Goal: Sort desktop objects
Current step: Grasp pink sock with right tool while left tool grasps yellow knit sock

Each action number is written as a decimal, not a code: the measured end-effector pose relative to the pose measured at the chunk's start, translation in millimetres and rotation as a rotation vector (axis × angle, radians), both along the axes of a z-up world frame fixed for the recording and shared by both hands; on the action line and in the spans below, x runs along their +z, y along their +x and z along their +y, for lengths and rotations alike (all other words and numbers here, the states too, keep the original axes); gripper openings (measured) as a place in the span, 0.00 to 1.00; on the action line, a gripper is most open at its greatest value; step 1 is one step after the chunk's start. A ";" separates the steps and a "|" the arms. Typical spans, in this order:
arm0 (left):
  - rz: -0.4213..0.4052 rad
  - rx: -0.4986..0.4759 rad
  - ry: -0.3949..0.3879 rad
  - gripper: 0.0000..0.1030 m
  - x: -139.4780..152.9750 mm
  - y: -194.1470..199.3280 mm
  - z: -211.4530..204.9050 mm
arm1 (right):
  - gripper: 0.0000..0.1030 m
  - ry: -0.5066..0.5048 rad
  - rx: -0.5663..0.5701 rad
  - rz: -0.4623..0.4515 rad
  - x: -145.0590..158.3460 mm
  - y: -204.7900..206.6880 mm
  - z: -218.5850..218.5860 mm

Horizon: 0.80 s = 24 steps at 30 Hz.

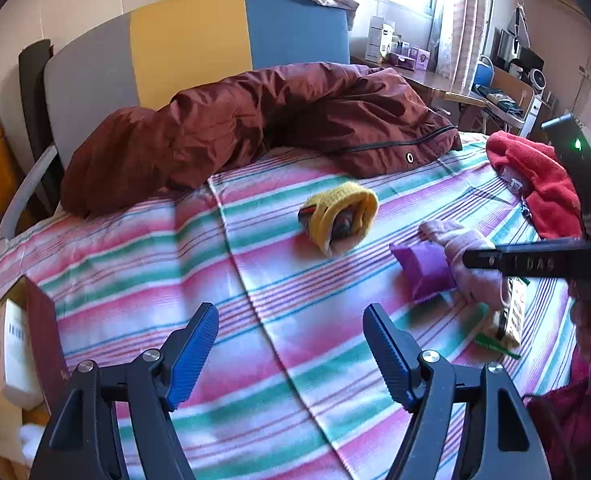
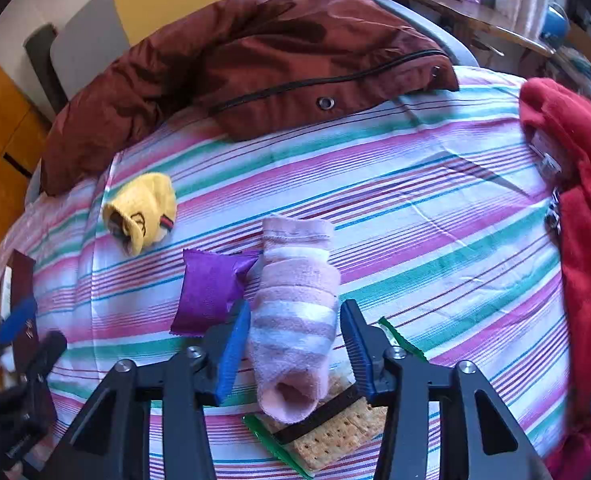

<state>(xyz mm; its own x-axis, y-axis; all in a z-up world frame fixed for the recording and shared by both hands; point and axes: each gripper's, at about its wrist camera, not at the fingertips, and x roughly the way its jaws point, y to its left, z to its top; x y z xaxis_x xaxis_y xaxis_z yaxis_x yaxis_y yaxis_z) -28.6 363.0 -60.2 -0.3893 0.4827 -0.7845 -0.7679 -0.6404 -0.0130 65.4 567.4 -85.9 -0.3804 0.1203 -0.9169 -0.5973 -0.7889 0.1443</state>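
Observation:
A rolled pink striped sock [image 2: 295, 312] lies on the striped bedsheet [image 2: 435, 216]; it also shows in the left wrist view [image 1: 471, 268]. My right gripper [image 2: 295, 344] straddles it, jaws open, pads on either side, near or touching. A purple packet [image 2: 209, 292] lies just left of it, also seen from the left [image 1: 421, 268]. A cracker pack [image 2: 335, 436] lies under the sock. A rolled yellow sock [image 1: 341, 214] lies mid-bed, also in the right wrist view [image 2: 141, 212]. My left gripper [image 1: 291, 344] is open and empty above the sheet.
A maroon jacket [image 1: 255, 120] lies across the back of the bed. A red garment [image 1: 543, 184] lies at the right edge. A box with items [image 1: 19, 344] sits at the left. A desk [image 1: 435, 80] stands beyond.

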 end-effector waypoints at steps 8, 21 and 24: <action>-0.052 -0.029 0.035 0.74 0.3 -15.3 32.8 | 0.30 0.060 0.062 -0.054 -4.9 -8.2 -9.8; -0.107 -0.020 0.083 0.74 -2.2 -44.6 83.6 | 0.30 0.099 0.083 -0.087 -4.8 -11.1 -13.3; -0.128 -0.003 0.071 0.70 -10.6 -54.4 93.5 | 0.30 0.099 0.083 -0.088 -4.7 -11.1 -12.5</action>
